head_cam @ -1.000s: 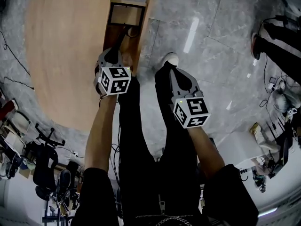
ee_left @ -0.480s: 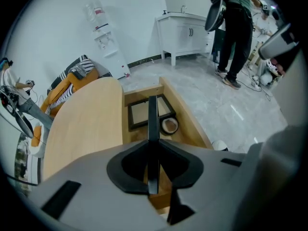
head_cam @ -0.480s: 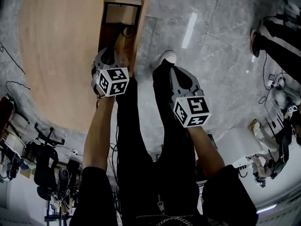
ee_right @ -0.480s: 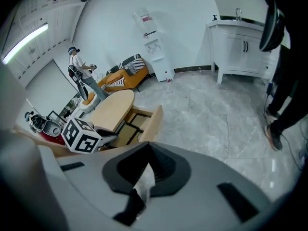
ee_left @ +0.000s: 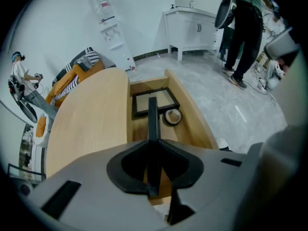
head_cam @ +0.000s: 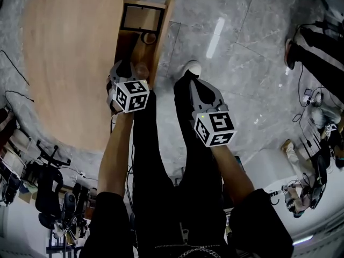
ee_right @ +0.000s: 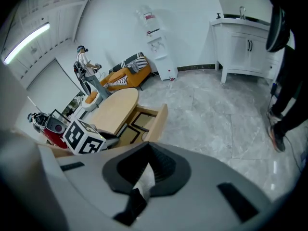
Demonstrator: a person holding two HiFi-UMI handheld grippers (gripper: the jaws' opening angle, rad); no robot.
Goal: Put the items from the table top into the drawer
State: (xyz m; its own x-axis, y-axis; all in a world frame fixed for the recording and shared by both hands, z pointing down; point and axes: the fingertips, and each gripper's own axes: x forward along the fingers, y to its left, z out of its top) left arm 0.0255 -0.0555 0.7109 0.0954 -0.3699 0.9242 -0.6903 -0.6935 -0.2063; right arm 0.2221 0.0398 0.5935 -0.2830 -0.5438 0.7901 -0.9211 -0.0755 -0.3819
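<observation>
The open wooden drawer [head_cam: 163, 31] sticks out from under the oval wooden table top [head_cam: 70, 52]. A black frame [head_cam: 141, 18] and a small round thing [head_cam: 148, 37] lie inside it; both also show in the left gripper view as the frame [ee_left: 155, 101] and the round thing [ee_left: 172, 116]. My left gripper [head_cam: 130, 64] hangs over the drawer's near part. In its own view my left gripper [ee_left: 153, 177] is shut on a thin black flat thing [ee_left: 152, 114] seen edge-on. My right gripper [head_cam: 194, 82] hovers over the floor to the right, shut and holding nothing.
The table top shows bare wood. The person's legs and a white shoe [head_cam: 192, 67] stand just right of the drawer. Another person [head_cam: 317, 47] stands at the far right. Chairs and cables [head_cam: 48, 187] crowd the lower left, and a white cabinet [ee_left: 192, 25] stands beyond.
My left gripper has sunk a little toward the drawer with the black thing still in it. The right gripper has kept its place.
</observation>
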